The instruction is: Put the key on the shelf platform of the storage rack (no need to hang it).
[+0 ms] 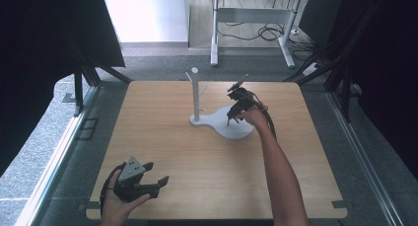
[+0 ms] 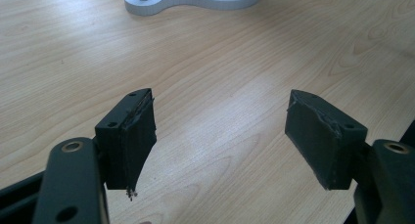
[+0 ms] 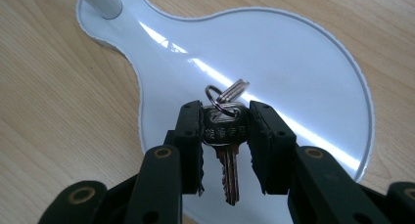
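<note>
Two grippers are in play, but just one is working. The right gripper [image 3: 225, 136] has its jaws closed on the head of a key [image 3: 226, 136], blade pointing back toward the camera and a small split ring [image 3: 226, 94] standing clear ahead of the pads. In the right gripper view the key hangs over the round pad of a white stand base [image 3: 303, 72], with the foot of the stand's post [image 3: 100, 0] at the upper left. From the high view the right gripper [image 1: 235, 112] sits low over that base [image 1: 236, 132], just right of the upright post [image 1: 196, 95] with its short side pegs. The left gripper [image 2: 220, 136] idles near the front left of the tabletop [image 1: 207, 162], jaws wide apart and holding nothing. I judge the step in hand to be the pick: the key looks freshly grasped on or just above the base, though contact with it cannot be settled from these views. The next move likely calls for lifting it, turning the wrist so the ring faces a peg, and threading the ring over the peg's tip before letting go; the ring's small opening leaves little room for error.
</note>
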Tool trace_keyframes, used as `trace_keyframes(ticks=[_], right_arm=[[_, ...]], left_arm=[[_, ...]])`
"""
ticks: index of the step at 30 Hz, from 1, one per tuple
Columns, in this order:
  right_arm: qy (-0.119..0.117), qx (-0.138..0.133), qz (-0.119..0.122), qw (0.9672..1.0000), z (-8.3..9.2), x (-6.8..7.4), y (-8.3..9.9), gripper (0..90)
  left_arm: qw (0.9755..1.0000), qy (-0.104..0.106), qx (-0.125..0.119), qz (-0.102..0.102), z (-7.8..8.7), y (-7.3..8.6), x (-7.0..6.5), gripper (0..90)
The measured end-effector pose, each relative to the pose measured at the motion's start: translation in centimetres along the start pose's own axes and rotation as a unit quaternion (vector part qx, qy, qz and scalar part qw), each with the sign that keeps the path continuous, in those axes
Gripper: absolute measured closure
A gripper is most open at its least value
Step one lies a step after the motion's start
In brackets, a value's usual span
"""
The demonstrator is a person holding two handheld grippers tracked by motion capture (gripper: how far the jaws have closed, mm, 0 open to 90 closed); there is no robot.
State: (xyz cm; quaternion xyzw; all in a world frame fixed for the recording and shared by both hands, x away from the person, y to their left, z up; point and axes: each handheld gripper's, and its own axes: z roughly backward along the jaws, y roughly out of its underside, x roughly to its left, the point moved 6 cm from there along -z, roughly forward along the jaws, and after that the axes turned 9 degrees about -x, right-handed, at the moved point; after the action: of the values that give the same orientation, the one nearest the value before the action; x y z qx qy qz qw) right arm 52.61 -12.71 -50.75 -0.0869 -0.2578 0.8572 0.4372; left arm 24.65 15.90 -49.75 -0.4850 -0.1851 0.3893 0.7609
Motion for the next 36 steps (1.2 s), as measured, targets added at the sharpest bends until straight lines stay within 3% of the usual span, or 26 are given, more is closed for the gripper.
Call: trace_keyframes(ticks=[18,29,36], right_arm=[[0.013,0.013,-0.008,0.9998,-1.3,-0.9,1.7,67.5],[0.023,0.022,0.017,0.9994,-1.8,-0.5,1.9,66.1],[0.035,0.013,0.022,0.9991,-1.6,-0.5,1.7,55.0]], left_arm=[[1.0000,0.002,0.005,-0.001,-0.3,0.2,-0.1,27.4],[1.0000,0.002,0.005,-0.001,-0.3,0.2,-0.1,27.4],[1.0000,0.002,0.005,-0.001,-0.3,0.2,-0.1,27.4]])
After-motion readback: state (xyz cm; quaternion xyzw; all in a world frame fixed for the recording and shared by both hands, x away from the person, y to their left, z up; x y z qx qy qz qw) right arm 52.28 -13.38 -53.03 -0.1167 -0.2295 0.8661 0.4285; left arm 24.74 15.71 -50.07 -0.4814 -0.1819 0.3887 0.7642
